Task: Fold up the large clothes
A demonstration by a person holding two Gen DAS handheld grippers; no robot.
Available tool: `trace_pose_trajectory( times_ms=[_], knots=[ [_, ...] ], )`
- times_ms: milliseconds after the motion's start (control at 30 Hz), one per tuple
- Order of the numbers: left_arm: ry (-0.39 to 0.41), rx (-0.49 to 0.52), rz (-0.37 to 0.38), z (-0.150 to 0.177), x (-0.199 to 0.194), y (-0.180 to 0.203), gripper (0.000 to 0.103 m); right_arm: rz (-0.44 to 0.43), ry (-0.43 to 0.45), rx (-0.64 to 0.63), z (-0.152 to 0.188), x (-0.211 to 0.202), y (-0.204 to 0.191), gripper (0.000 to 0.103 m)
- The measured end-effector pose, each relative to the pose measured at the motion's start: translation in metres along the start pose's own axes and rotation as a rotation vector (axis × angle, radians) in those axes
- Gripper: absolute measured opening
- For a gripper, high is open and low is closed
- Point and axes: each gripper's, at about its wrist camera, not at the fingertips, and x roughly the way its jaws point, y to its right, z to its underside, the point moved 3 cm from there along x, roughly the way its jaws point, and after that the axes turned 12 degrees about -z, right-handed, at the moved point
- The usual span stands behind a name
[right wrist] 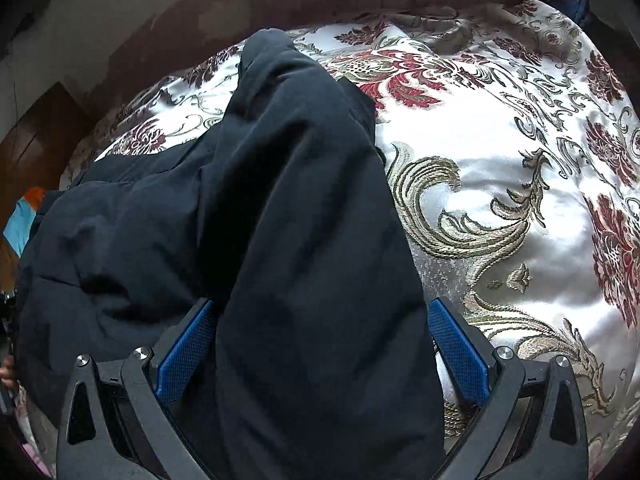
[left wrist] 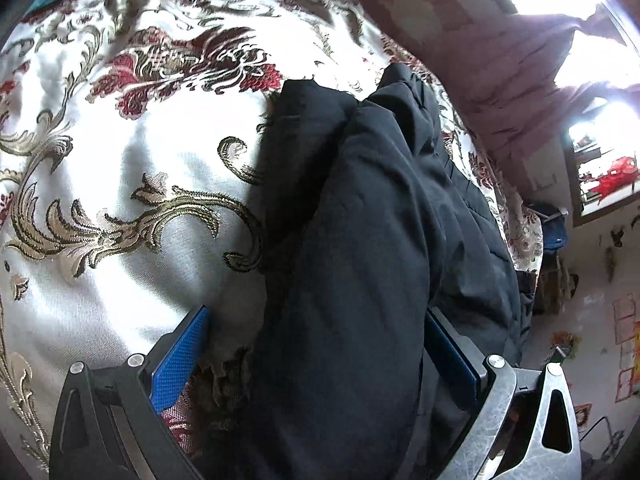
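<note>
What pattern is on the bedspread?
Shiny white bedspread with gold scrolls and dark red flowers, clearest in the right wrist view.

Your left gripper (left wrist: 316,344) straddles a thick fold of the black padded garment (left wrist: 360,240); blue pads (left wrist: 182,356) stand wide apart on either side of it. Whether they press the cloth is hard to say from here. The garment runs away from you across the white bedspread (left wrist: 120,140) with gold scrolls and red flowers. Bright window (left wrist: 608,168) at right, mauve curtain (left wrist: 520,80) above.
</note>
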Motion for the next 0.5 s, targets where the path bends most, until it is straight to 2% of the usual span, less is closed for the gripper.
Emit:
trace_pose_trajectory(
  times_ms=[100, 233, 333, 433, 500],
  knots=[
    [0.006, 0.022, -0.007, 0.0, 0.001, 0.003, 0.103, -0.029, -0.034, 0.023, -0.001, 0.001, 0.003, 0.102],
    [-0.046, 0.022, -0.016, -0.01, 0.003, 0.007, 0.103, -0.065, -0.163, 0.075, -0.021, 0.005, 0.013, 0.102],
    [-0.101, 0.049, -0.012, -0.019, 0.004, 0.006, 0.103, -0.101, -0.18, 0.046, -0.034, 0.012, 0.004, 0.102],
    [-0.095, 0.073, 0.004, -0.026, 0.006, 0.013, 0.103, -0.097, -0.222, 0.004, -0.034, 0.03, -0.004, 0.102],
    [-0.084, 0.079, 0.004, -0.027, 0.009, 0.017, 0.103, -0.09, -0.209, 0.0, -0.035, 0.037, -0.002, 0.102]
  ],
)
